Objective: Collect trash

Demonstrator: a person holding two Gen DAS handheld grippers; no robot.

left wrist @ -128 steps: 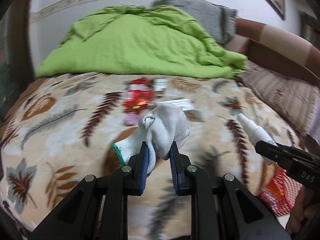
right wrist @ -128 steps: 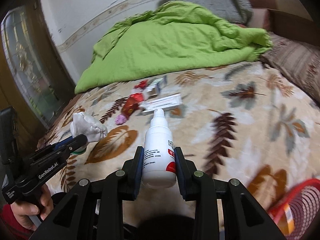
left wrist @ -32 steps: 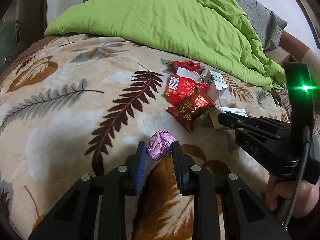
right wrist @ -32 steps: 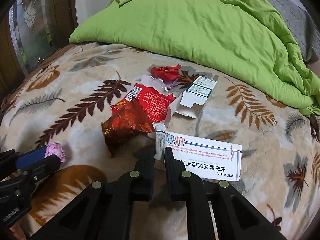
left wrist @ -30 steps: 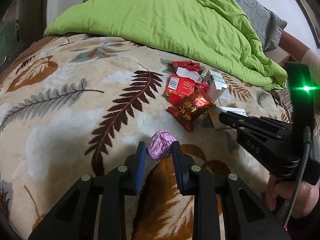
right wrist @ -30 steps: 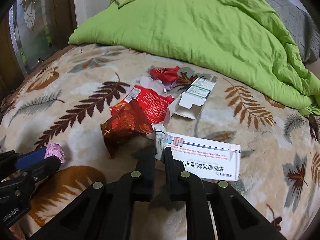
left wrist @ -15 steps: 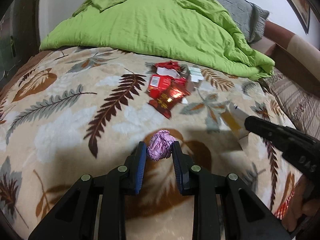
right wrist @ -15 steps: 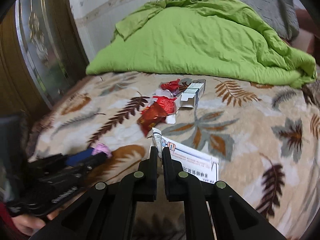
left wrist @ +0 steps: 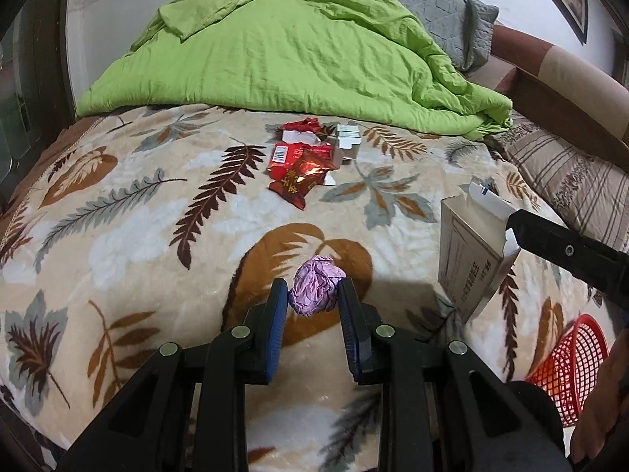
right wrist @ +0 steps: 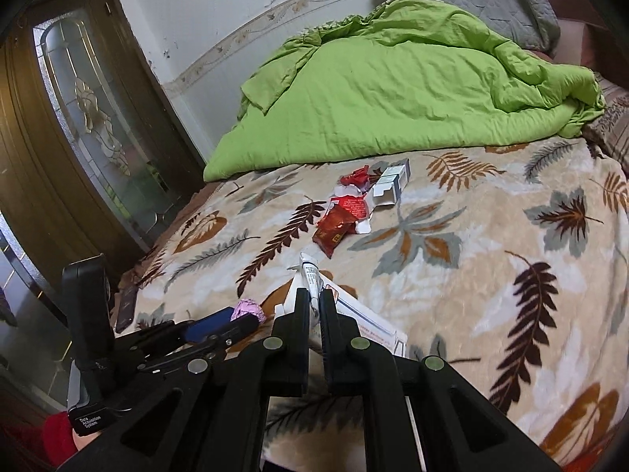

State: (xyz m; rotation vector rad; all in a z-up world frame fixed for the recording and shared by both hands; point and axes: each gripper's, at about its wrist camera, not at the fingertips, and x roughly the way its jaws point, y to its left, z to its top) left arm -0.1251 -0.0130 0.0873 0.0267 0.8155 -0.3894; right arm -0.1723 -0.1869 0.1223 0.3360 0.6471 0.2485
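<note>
Both pairs of jaws are clamped on trash as I look down them. My left gripper (left wrist: 313, 295) is closed to a narrow gap on a crumpled ball of pink paper (left wrist: 315, 292), the blue pads (left wrist: 280, 306) pressing it from either side, with the ball sticking out just past the tips. My right gripper (right wrist: 312, 306) is squeezed almost fully together on the torn flap of a long white carton (right wrist: 365, 324); the flap pokes up between the tips and the rest of the box hangs down to the right of them and below.

From the left camera, that carton (left wrist: 469, 259) hangs to the right of my jaws, held up off the leaf-print blanket (left wrist: 137, 236) by the black fingers of the other tool. Straight ahead of both jaws, well beyond the tips, lies a small heap: red wrappers (left wrist: 300, 167) with a little open white box (left wrist: 348, 141) touching them on the right. Behind that heap is a rumpled green duvet (left wrist: 295, 47). A red mesh basket (left wrist: 566, 369) sits low to the right of the left jaws, off the blanket's edge.

In the right camera, the left gripper shows low on the left with the pink ball (right wrist: 248, 310) at its tip, near my right jaws.
</note>
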